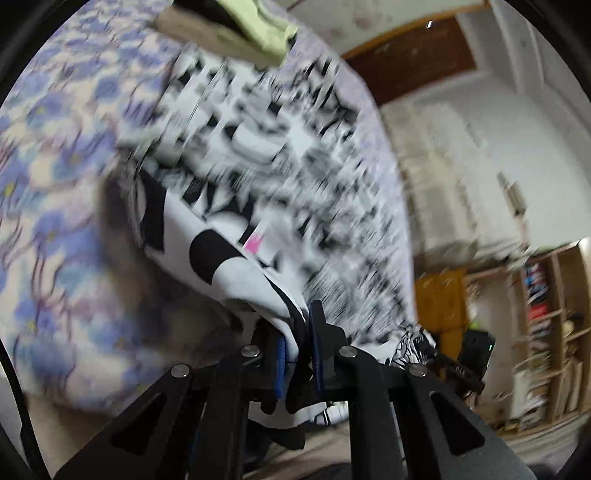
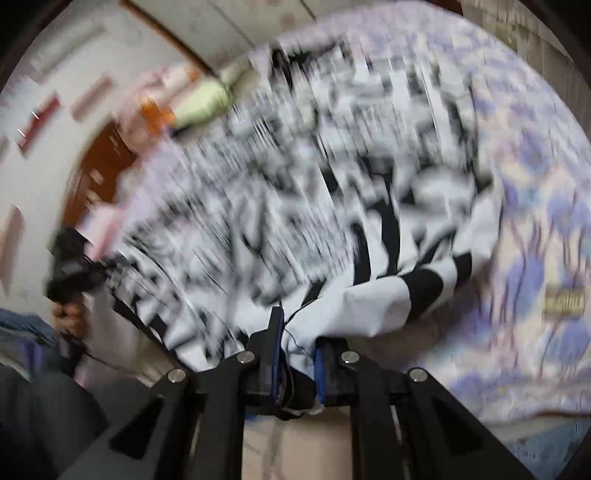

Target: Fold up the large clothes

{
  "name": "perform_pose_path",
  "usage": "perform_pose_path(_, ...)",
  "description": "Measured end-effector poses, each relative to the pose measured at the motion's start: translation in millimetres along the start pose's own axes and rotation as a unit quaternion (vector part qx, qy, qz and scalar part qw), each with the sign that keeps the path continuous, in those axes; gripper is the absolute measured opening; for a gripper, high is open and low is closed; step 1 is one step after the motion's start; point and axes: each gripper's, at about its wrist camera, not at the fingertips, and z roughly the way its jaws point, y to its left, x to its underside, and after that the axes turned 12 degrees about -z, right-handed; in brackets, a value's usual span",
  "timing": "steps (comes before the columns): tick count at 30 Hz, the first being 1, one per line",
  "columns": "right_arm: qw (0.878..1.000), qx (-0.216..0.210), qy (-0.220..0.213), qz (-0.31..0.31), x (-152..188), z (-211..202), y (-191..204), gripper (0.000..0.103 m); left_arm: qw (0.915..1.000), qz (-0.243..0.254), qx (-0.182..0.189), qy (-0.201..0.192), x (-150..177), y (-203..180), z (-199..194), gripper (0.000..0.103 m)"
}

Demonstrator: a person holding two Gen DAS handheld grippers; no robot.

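Nearest in the left wrist view, the left gripper (image 1: 299, 354) is clamped on a bunched fold of the black-and-white patterned garment (image 1: 258, 177), the thin cloth squeezed between its blue-lined black pads and hanging in a crumpled tuft beneath them. In the right wrist view the right gripper (image 2: 297, 354) likewise pinches a gathered edge of the same garment (image 2: 295, 192), soft white fabric with bold black stripes and round blots puffing up just past its fingers. From both grips the cloth rises off the bed (image 1: 55, 206) in loose folds and stretches away across the floral blue and lilac bedsheet (image 2: 535, 229), its printed pattern smeared by motion blur. A small pink tag (image 1: 253, 243) shows on the cloth near the left gripper. At the far edge of the bed lies a pale green folded cloth (image 1: 262, 26). Beyond the bed stand a wooden bookshelf (image 1: 546, 325) and pale walls.
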Motion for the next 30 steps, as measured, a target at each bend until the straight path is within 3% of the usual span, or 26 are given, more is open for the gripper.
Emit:
perform_pose_path(4,0.996,-0.013,-0.078,0.033,-54,-23,-11,0.014,0.9986,-0.016,0.022,-0.045,-44,-21,-5,0.009)
perform_pose_path(7,0.993,0.010,-0.101,0.067,-92,-19,-33,0.014,0.9947,-0.042,0.037,-0.086,-85,-29,-5,0.009)
perform_pose_path(10,0.986,0.017,-0.111,0.121,-123,-1,-64,0.016,0.9929,-0.055,0.027,-0.102,-124,-32,6,0.011)
perform_pose_path(13,0.981,0.011,-0.102,0.165,-145,20,-92,0.027,0.9934,-0.062,-0.005,-0.096,-150,-34,29,0.025)
perform_pose_path(15,0.979,0.017,-0.096,0.176,-155,34,-102,0.051,0.9932,-0.067,-0.021,-0.093,-163,-33,40,0.057)
perform_pose_path(16,0.980,0.023,-0.092,0.176,-159,41,-106,0.066,0.9929,-0.071,-0.025,-0.092,-169,-30,44,0.065)
perform_pose_path(17,0.980,0.029,-0.088,0.176,-162,47,-108,0.070,0.9919,-0.076,-0.029,-0.098,-176,-27,48,0.072)
perform_pose_path(22,0.982,0.058,-0.060,0.170,-169,71,-126,0.071,0.9915,-0.065,-0.074,-0.086,-196,-13,70,0.072)
perform_pose_path(27,0.983,0.117,-0.038,0.133,-175,89,-139,0.071,0.9854,0.014,-0.156,-0.066,-212,-13,100,0.072)
perform_pose_path(30,0.984,0.148,-0.009,0.094,-184,106,-146,0.071,0.9762,0.075,-0.199,-0.044,-217,-19,122,0.072)
